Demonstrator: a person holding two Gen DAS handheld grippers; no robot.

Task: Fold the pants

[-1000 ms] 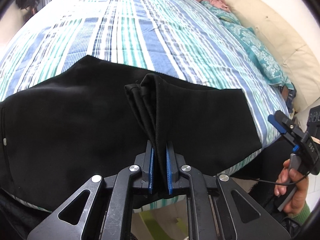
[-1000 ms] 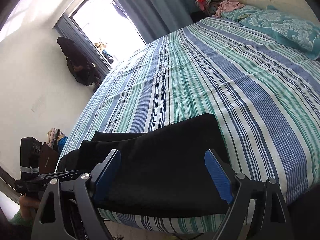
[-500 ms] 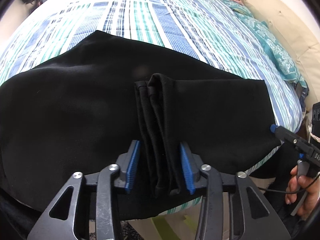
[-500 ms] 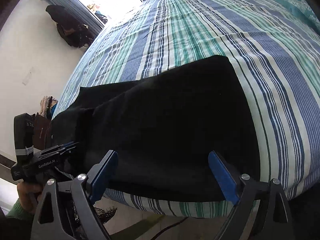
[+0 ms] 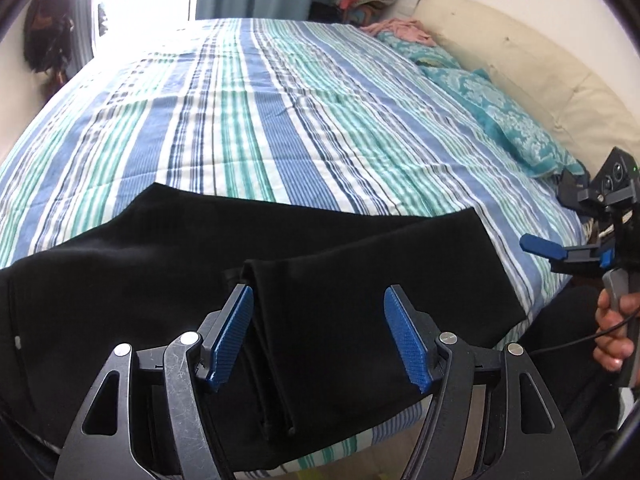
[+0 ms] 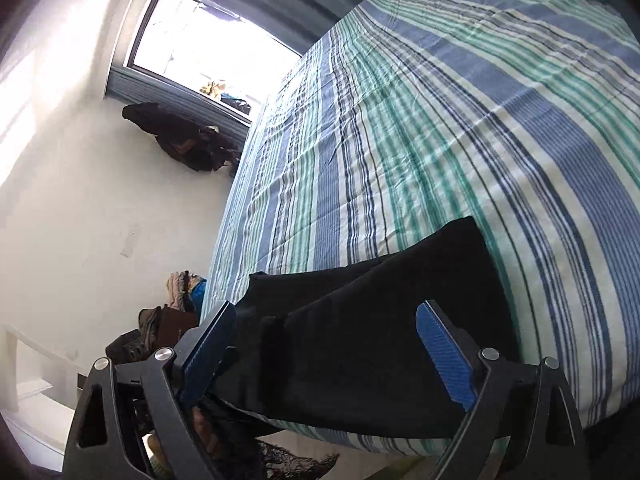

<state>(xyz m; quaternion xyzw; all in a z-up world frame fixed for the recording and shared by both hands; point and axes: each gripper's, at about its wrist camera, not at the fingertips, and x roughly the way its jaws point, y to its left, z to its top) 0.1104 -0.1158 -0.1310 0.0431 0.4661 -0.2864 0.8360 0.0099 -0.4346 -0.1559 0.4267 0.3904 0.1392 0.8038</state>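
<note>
1. My left gripper [image 5: 318, 336] stands wide open with nothing between its blue pads; the folded edge of the black pants [image 5: 160, 280] lies just under and ahead of it, a ridge of layered cloth running from the left pad toward the near edge of the bed [image 5: 280, 112].

2. My right gripper [image 6: 326, 354] is also spread wide and holds nothing. It hangs off the near side of the bed, with the pants below and ahead of it.

3. The pants lie flat on the striped bedspread along the near edge, with their long axis across my front, left to right. One squared end sits to my right, toward the teal pillow [image 5: 516, 128]; the wider bulk runs off to my left.

4. I judge the next fold will bring one end over the other along that axis. The left gripper is nearer the middle ridge; the right gripper is nearer the squared end, so that end falls to it.

5. The left view shows my right hand [image 5: 612, 332] on its handle beside the bed corner and the pants' full spread. The right view shows instead how the near edge of the pants overhangs the mattress side, and the window [image 6: 208, 52] beyond.
</note>
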